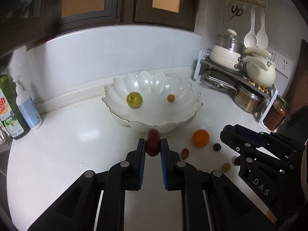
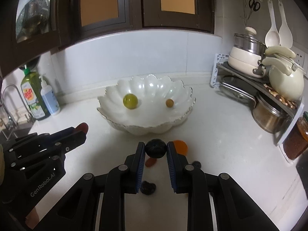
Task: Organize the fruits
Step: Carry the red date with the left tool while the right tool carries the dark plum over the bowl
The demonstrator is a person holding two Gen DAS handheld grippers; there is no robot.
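**Both grippers loaded before the bowl**

The left hand-held gripper [image 1: 153, 144] is level above the tabletop [image 1: 77, 134], clenched on a dark red oval fruit [image 1: 153, 142]. The right hand-held gripper [image 2: 155, 148] grasps a round dark fruit [image 2: 155, 148]. Ahead, the scalloped white bowl [image 2: 146, 129] holds a green fruit [image 2: 130, 101] and a small tan fruit [image 2: 170, 103]. An orange [image 1: 200, 138] sits beside it.

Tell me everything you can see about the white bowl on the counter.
The bowl is wide and shallow, glossy white like glazed ceramic, with a scalloped, petal-shaped wall and a thin gold-looking rim. It sits upright on the white counter, near the back wall. Inside lie two fruits, apart from each other: a larger yellow-green fruit on the left and a small tan fruit on the right. Neither gripper touches it; both hold fruit in front of it.
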